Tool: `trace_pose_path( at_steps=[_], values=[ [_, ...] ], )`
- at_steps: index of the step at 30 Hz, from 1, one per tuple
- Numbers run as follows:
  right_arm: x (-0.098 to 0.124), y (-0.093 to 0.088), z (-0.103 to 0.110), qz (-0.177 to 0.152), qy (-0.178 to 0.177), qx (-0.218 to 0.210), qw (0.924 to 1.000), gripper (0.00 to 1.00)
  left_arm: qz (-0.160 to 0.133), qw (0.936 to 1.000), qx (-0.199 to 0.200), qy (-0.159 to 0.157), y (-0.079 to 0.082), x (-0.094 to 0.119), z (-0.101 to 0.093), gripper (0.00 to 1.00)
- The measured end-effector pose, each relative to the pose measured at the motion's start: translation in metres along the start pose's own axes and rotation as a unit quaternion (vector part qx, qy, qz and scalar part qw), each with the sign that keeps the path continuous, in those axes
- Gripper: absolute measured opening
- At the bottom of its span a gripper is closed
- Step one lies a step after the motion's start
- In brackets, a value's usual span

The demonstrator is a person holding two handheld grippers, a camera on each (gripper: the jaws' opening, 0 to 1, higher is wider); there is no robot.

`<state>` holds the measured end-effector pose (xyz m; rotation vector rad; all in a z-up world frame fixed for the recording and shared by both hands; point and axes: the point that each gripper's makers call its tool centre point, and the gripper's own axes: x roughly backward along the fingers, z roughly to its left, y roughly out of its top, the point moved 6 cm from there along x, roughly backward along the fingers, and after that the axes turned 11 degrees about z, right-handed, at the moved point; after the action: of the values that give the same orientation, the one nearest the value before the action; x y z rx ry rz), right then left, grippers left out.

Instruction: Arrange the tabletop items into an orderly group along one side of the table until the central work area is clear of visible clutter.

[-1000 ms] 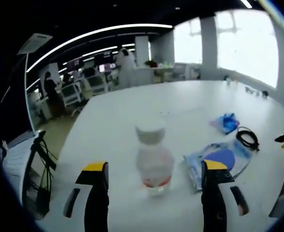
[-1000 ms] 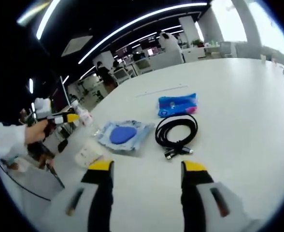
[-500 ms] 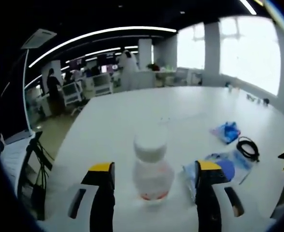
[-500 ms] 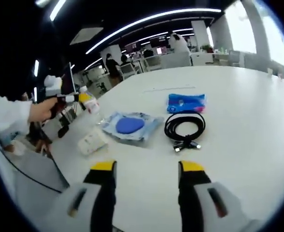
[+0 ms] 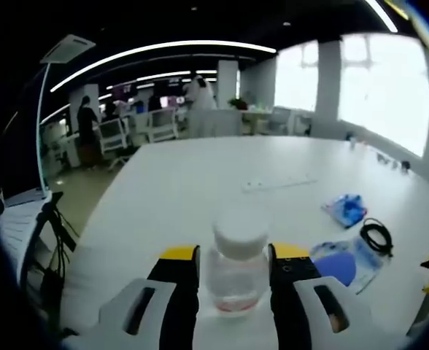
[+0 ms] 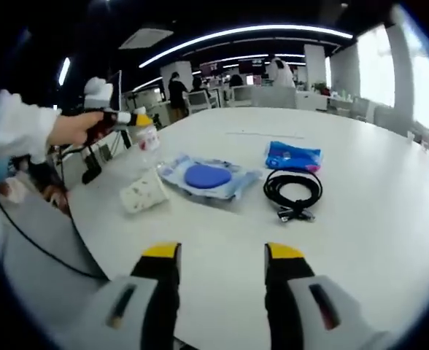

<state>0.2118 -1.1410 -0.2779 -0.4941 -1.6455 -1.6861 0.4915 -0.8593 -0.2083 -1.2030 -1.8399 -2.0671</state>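
1. The bottle (image 5: 236, 271) with a white cap stands near the table's (image 5: 200, 182) near-left edge — the left gripper (image 5: 233, 262) has its jaws closed against both sides of it.
2. The right gripper (image 6: 222, 255) hovers over bare tabletop, jaws apart and holding nothing.
3. Beyond it lie a white cup (image 6: 143, 192) on its side, a clear packet with a blue disc (image 6: 209, 177), a coiled black cable (image 6: 293, 192) and, farther off, a blue pouch (image 6: 293, 156).
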Motion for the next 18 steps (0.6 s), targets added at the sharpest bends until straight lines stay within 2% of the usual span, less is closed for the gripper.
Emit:
trace_pose_path(
  at_steps=[1,5,11,16,18],
  values=[
    [-0.002,-0.004,0.001,0.006,-0.003,0.015,0.9999,0.42,-0.002,1.0000,-0.002,-0.001,0.001,0.000,-0.001,0.30],
    [-0.006,-0.014,0.001,0.019,-0.013,0.030,0.9993,0.40,-0.008,0.9997,-0.020,0.006,0.002,-0.001,-0.004,0.29],
    [-0.008,-0.022,0.000,0.027,-0.027,0.035,0.9986,0.41,-0.012,0.9994,-0.032,0.005,0.005,-0.002,-0.001,0.27],
    [-0.012,-0.022,0.002,0.021,-0.035,0.050,0.9979,0.42,-0.010,0.9996,-0.025,0.012,0.010,-0.004,0.005,0.25],
    [-0.013,-0.024,0.001,0.025,-0.043,0.056,0.9972,0.41,-0.019,0.9996,-0.015,0.013,0.017,-0.003,0.008,0.25]
  ],
)
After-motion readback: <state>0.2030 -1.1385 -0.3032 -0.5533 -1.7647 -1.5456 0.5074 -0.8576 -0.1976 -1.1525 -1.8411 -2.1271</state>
